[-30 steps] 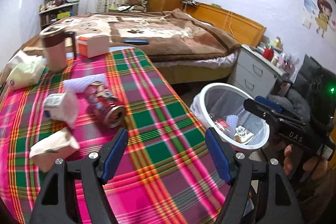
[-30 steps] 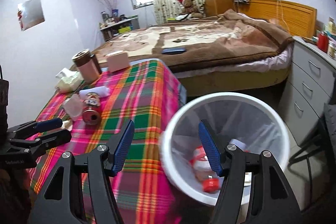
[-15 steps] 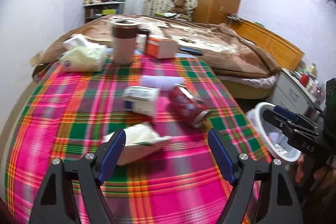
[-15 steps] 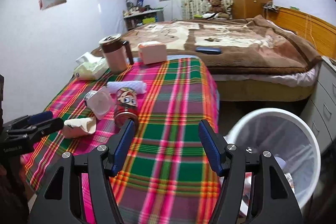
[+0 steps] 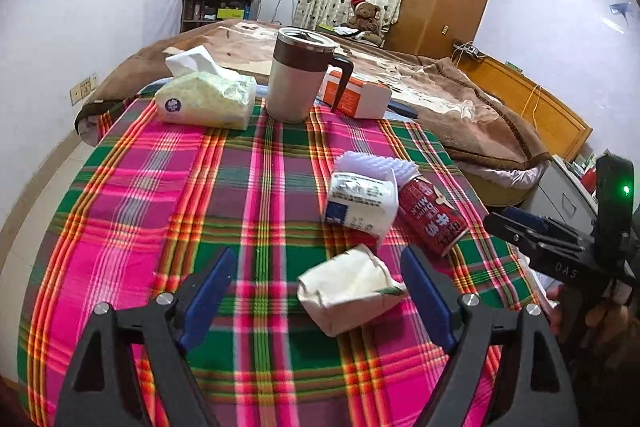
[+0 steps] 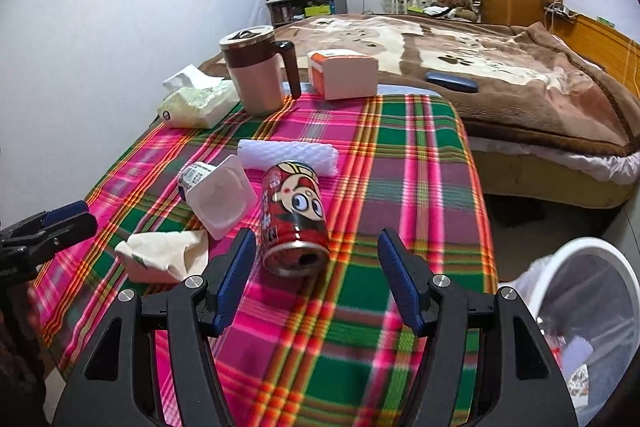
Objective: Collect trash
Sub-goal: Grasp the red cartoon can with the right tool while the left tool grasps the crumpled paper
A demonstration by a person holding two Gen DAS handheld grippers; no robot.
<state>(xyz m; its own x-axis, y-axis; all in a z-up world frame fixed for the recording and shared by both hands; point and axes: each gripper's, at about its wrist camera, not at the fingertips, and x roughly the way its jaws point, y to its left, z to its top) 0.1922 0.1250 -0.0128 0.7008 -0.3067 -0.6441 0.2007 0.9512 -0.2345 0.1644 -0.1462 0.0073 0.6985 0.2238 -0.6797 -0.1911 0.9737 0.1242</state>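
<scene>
On the plaid tablecloth lie a crumpled cream paper bag, a white plastic cup on its side, a red drink can on its side and a white foam sheet. My left gripper is open, its jaws on either side of the paper bag, just above it. My right gripper is open, just in front of the can. The cup, bag and foam sheet lie left of it. A white trash bin stands at the lower right.
At the table's far edge stand a lidded mug, a tissue pack and an orange-and-white box. A bed with a brown blanket lies beyond. The right gripper also shows in the left wrist view.
Both grippers have swung from the bin toward the table and moved closer to the trash. The left now frames the paper bag; the right faces the can. Both stay open.
</scene>
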